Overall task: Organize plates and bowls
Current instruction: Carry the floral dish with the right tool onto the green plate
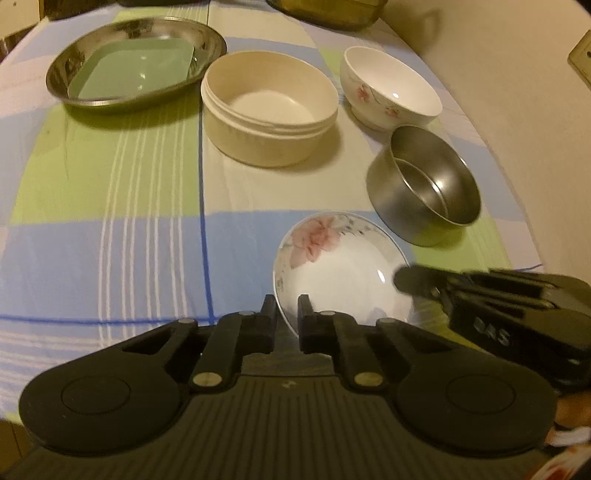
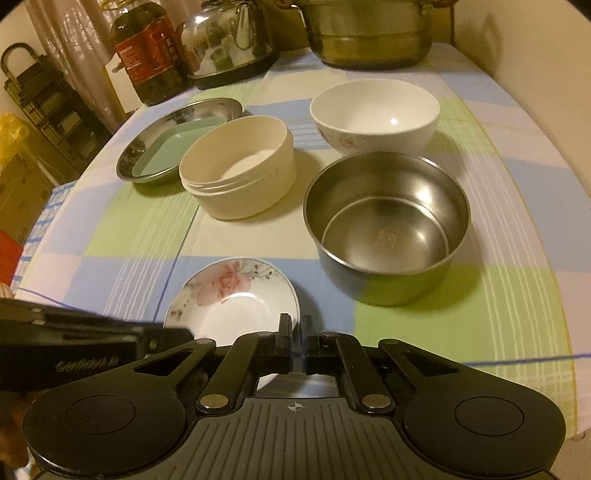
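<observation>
A small white saucer with a pink flower lies on the checked tablecloth near the front. My left gripper is shut on its near-left rim, and my right gripper is shut on its near-right rim. Behind the saucer stand a steel bowl, a round cream container and a white floral bowl. At the back left, a steel plate holds a square green plate.
A large metal pot, a shiny kettle and a dark jar with a red label line the table's far edge. A wall runs close along the right side. Shelving stands off the left edge.
</observation>
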A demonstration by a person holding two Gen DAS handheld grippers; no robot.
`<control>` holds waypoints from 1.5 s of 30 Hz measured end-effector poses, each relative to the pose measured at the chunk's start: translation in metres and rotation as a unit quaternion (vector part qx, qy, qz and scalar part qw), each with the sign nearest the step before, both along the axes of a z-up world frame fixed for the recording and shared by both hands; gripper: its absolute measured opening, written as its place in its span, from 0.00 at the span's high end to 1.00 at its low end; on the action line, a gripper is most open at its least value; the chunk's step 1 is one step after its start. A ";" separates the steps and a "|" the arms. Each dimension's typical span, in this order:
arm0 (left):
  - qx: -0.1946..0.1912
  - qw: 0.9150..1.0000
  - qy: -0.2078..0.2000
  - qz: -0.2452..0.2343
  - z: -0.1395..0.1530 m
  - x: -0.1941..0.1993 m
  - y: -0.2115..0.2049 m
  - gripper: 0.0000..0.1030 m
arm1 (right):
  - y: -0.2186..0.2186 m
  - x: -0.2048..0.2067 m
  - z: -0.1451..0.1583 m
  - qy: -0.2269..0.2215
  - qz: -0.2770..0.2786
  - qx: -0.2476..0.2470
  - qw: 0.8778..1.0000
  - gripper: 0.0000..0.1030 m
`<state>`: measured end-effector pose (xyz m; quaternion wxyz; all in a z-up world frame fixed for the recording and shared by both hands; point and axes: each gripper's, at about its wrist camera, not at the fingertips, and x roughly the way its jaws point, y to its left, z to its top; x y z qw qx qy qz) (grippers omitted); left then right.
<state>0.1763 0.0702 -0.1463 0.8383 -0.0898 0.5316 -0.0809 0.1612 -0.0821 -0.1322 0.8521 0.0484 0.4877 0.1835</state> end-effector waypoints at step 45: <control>0.014 0.998 -0.015 0.059 0.028 0.016 0.073 0.90 | 0.061 0.040 0.016 0.036 0.046 0.040 0.998 0.95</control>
